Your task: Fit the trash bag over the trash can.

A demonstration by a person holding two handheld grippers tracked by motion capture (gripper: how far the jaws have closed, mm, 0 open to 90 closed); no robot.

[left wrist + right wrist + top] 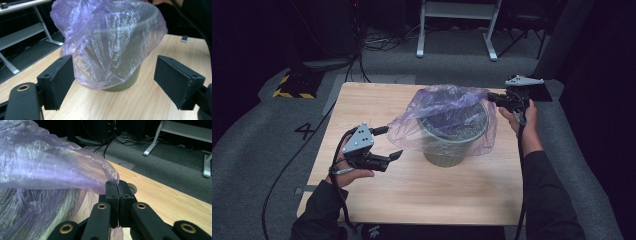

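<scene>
Right gripper (pixel 490 98), far right of the table (pixel 412 195), is clamped on the purple bag (pixel 447 107) over the green bin (pixel 444 155). Left gripper (pixel 388 142), near left, is spread wide, aimed at the bin.

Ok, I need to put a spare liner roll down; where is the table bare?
Bare wood lies along the near edge of the table, in front of the green bin, and at the far-left corner. It is crowded beside the bin: purple bag, left hand-held gripper, right hand-held gripper.

Glossy crinkled plastic bag (pixel 447 112), seemingly thin
</scene>
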